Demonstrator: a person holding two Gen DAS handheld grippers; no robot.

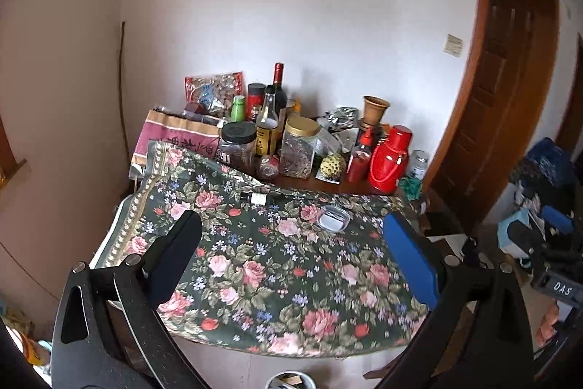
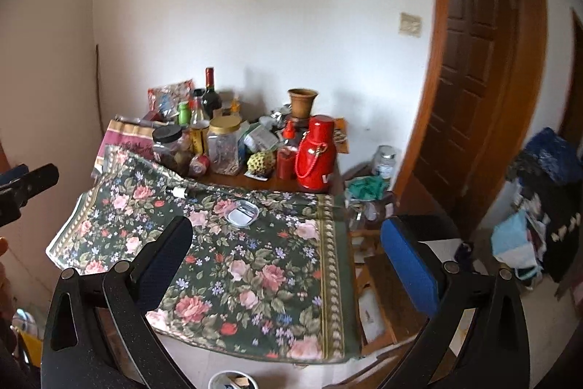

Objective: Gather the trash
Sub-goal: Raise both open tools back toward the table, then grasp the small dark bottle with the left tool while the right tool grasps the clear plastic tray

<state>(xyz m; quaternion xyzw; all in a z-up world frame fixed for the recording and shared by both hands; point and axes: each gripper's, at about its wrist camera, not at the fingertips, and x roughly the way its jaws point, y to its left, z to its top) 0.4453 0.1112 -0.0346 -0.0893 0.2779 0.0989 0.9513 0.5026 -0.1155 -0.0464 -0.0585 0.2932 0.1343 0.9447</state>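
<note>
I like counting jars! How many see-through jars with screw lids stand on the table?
2 plainly: a clear plastic jar with a black lid left of a clear plastic jar with a gold lid, both behind the floral tablecloth. More may hide among the bottles.

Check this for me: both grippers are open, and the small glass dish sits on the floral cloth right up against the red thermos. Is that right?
Not quite. The glass dish does sit on the floral cloth, but alone, well apart from the red thermos, which stands on bare tabletop behind the cloth. The right wrist view shows this. Both the left gripper and right gripper are open.
</note>
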